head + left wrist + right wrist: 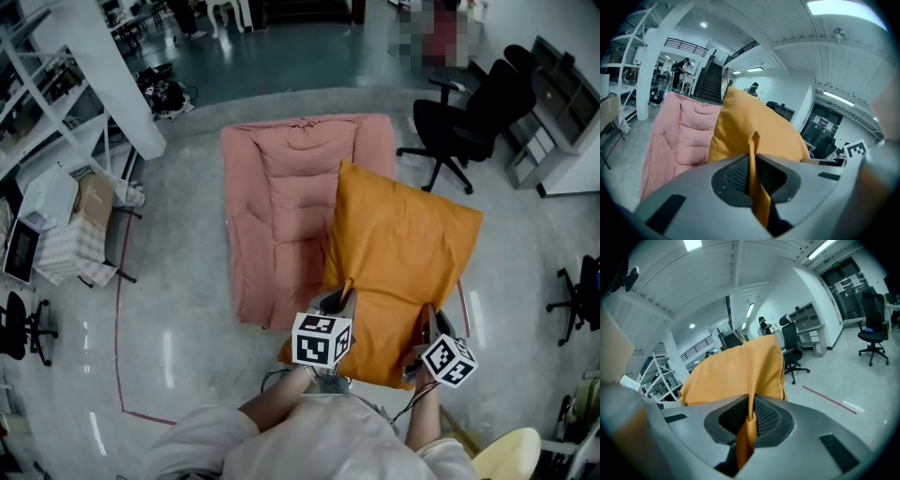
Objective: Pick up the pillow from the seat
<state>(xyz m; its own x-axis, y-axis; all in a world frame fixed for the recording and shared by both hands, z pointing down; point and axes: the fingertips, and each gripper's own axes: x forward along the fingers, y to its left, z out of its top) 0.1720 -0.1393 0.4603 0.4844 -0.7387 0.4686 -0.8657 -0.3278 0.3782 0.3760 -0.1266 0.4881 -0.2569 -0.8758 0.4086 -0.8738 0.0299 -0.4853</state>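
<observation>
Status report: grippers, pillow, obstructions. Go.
Left gripper shut on pillow, near edge. Right gripper shut on it too. Pillow held partly over pink seat. No obstruction seen.

The floor (178, 319) left of the pink seat (272, 216) is bare. A black chair (469, 122) stands close on the right, a white post (111, 75) on the left.

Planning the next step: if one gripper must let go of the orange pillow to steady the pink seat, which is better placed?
Probably left. The left gripper, shut on the orange pillow, sits by the front of the pink seat; the right gripper pinches the pillow farther from it.
</observation>
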